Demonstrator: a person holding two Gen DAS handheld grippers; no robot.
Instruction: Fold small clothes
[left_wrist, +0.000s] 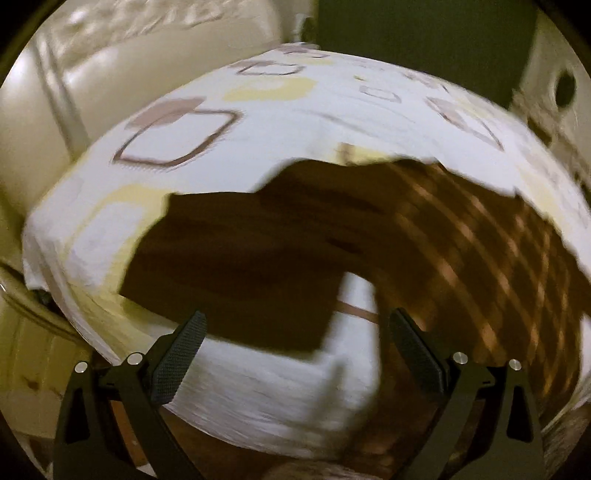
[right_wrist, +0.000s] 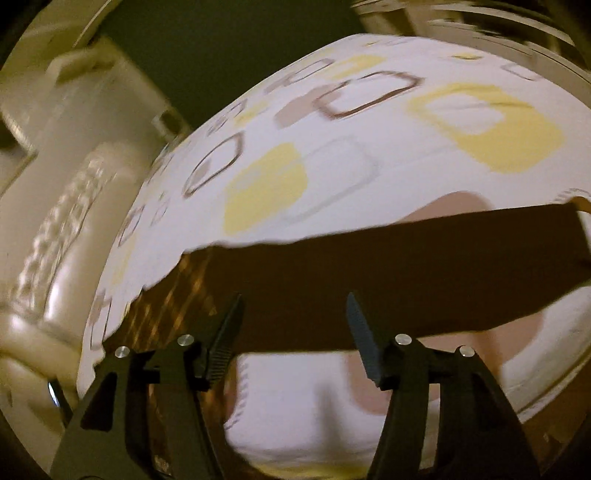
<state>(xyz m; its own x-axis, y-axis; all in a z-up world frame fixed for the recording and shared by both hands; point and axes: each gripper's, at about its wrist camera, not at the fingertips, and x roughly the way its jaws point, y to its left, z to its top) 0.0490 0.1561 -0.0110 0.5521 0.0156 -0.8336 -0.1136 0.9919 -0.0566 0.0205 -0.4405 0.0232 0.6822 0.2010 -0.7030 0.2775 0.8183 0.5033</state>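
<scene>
Left wrist view: left gripper (left_wrist: 293, 328) jaws wide, empty; dark brown cloth garment (left_wrist: 236, 258) lies just ahead between fingers, on white sheet with yellow and brown squares (left_wrist: 280, 122).
Right wrist view: right gripper (right_wrist: 293, 314) jaws wide, empty; same garment (right_wrist: 388, 277) just ahead.
Step judged: approaching near edge; next, close both on hem.

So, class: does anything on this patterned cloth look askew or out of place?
Nothing spilled or damaged. The brown garment lies unevenly, its upper edge jagged, on the patterned cloth. Both frames are motion-blurred.
</scene>
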